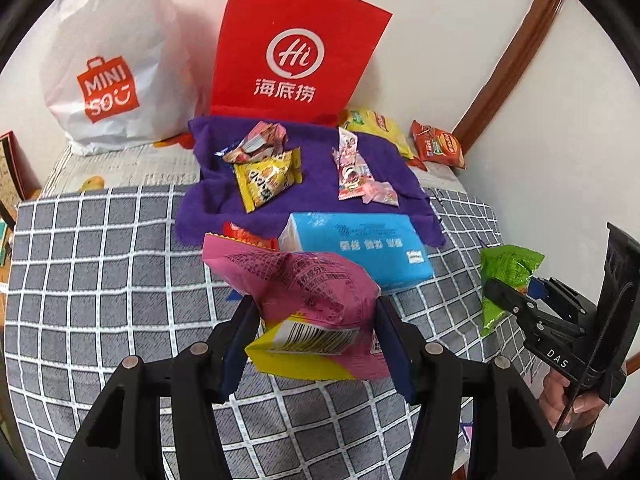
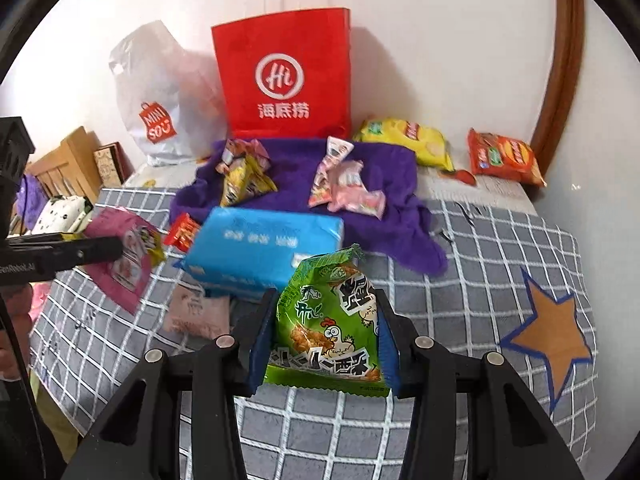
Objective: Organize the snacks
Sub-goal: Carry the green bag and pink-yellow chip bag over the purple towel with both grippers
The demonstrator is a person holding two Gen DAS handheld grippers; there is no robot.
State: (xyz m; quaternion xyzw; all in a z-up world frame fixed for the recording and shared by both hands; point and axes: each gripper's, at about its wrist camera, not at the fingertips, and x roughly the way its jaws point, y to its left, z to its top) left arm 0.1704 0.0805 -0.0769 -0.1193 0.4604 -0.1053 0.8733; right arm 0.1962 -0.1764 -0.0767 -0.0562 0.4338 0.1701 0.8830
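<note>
Both tools loaded — my left gripper (image 1: pixel 316 344) is clamped across the crinkly pink-and-yellow foil snack packet (image 1: pixel 304 300), pads squeezing its sides so it hangs clear above the grey checked blanket (image 1: pixel 100 264). My right gripper (image 2: pixel 324 348) is pinched on the green chicken-print snack bag (image 2: pixel 332 320), also off the bedding. Each tool angles steeply downward, side by side. Ahead, small sweets lie grouped on the purple fleece cloth (image 1: pixel 320 168), beside the blue tissue pack (image 1: pixel 360 248) — I judge that cloth or the tall red paper carrier bag (image 1: pixel 296 48) is where these go
</note>
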